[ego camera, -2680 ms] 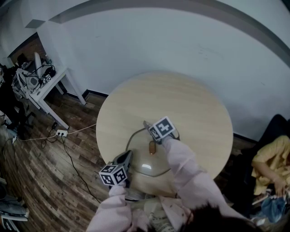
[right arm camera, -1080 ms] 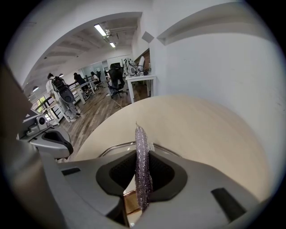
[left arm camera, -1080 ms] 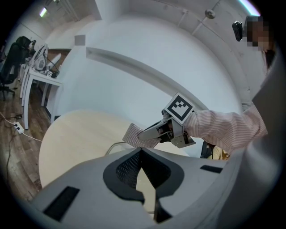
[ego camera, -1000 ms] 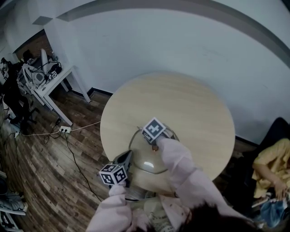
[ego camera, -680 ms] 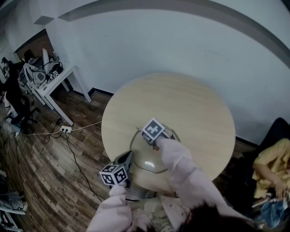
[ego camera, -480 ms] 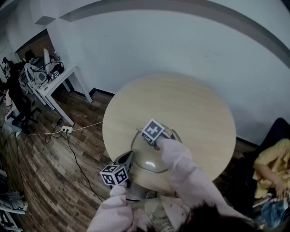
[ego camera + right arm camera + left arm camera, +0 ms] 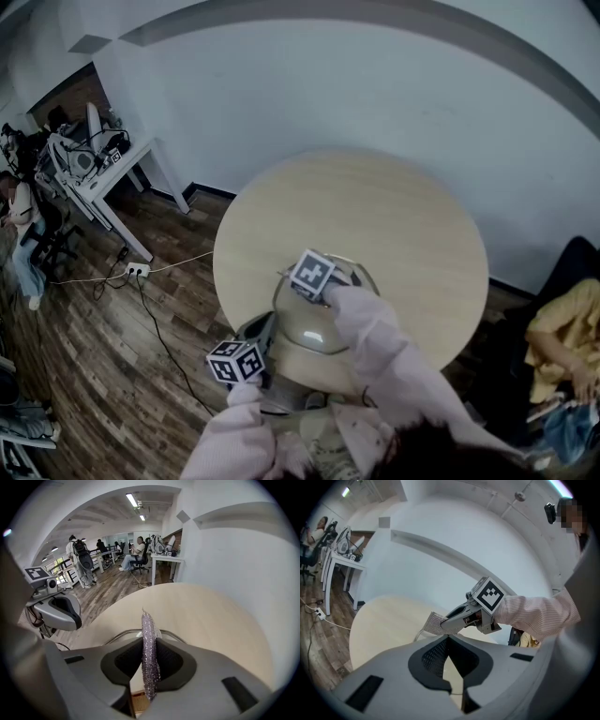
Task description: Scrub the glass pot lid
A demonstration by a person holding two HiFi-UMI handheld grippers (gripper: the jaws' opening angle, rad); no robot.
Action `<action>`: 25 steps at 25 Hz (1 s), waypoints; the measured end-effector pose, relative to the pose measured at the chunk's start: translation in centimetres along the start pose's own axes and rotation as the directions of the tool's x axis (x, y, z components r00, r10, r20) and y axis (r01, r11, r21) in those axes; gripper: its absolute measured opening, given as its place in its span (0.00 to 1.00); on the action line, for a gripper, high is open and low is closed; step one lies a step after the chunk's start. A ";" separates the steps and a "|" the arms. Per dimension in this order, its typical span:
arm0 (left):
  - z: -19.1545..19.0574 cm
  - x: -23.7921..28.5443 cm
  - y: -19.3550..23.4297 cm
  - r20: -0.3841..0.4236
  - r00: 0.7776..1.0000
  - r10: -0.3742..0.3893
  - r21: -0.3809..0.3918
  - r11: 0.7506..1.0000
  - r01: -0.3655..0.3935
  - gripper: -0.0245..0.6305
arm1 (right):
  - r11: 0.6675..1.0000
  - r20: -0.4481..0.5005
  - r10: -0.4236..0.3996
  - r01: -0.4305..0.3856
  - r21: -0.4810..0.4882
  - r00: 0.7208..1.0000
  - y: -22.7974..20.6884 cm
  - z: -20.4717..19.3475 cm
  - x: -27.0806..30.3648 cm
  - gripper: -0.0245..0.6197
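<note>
While left tongs (image 7: pixel 449 641) pinch glass pot lid (image 7: pixel 314 339) rim, right tongs (image 7: pixel 149 637) clamp silvery scrub cloth (image 7: pixel 149 667) against lid.

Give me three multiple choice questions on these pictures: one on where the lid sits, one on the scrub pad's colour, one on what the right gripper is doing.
1. Where on the round table does the glass pot lid lie?
A. by the edge nearest the person
B. at the far edge
C. dead centre

2. What colour is the scrub pad?
A. bright green
B. silvery grey
C. red

3. What is the state of the right gripper?
A. fingers wide apart, empty
B. shut on a spoon
C. shut on the scrub pad

Answers:
1 A: the head view shows it at the near rim.
2 B: the right gripper view shows silvery mesh.
3 C: there the pad stands pinched between the fingers.
</note>
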State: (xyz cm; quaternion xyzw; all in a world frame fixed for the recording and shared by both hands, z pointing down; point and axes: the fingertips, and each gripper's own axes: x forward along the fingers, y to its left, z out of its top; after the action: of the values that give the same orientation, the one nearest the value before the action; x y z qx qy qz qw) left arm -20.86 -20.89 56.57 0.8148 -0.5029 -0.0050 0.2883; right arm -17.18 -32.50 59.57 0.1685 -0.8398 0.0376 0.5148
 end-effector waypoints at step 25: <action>-0.7 -0.8 0.5 0.002 0.999 0.036 -0.025 0.999 -0.036 0.04 | 0.968 0.040 0.160 -0.149 -0.200 0.986 5.6 1.1 -0.4 0.16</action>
State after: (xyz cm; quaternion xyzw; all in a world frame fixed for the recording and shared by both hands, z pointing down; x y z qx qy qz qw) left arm -21.43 -20.09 57.21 0.8021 -0.5177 -0.0072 0.2976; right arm -19.77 -27.41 59.28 0.0519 -0.8639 -0.0102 0.5009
